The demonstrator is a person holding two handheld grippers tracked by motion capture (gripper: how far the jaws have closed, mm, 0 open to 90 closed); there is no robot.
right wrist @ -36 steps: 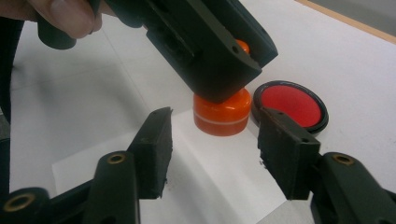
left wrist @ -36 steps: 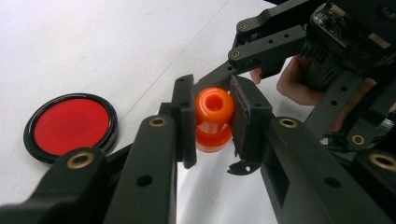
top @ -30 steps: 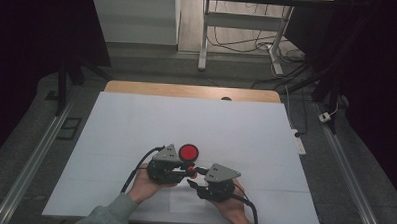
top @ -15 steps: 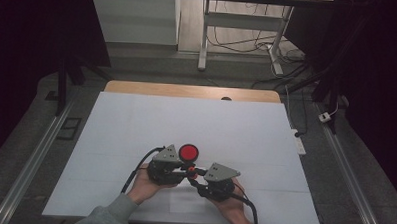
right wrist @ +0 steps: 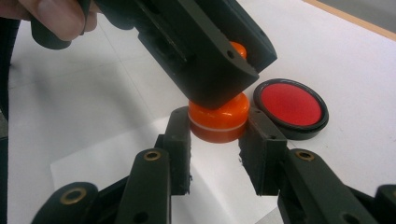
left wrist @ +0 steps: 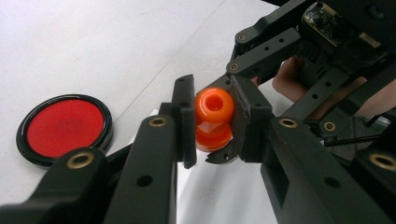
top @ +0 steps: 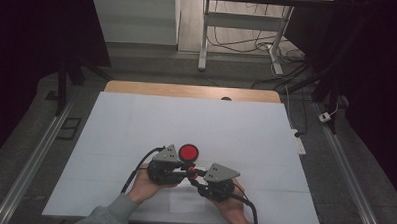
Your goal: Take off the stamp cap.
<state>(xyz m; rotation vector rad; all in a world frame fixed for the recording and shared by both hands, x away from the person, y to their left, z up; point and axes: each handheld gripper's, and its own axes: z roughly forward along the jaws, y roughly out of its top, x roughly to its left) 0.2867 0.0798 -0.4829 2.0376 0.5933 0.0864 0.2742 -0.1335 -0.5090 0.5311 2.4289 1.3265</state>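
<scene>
Left gripper view: orange plastic stamp [left wrist: 213, 120] pinched at knob by left gripper [left wrist: 212, 122]; right gripper [right wrist: 218, 140], fingers just closing, clamps its base for twisting apart; round red ink pad [left wrist: 64, 127] beside.

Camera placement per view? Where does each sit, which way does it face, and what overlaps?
High view: above the person's side, facing forward and down on the table; both hands and tools show.
Left gripper view: rides the left tool, looking along its jaws, shut on the orange stamp; the right tool shows behind.
Right gripper view: rides the right tool, its jaws at the stamp's base.
Shared: stamp and red pad.
</scene>
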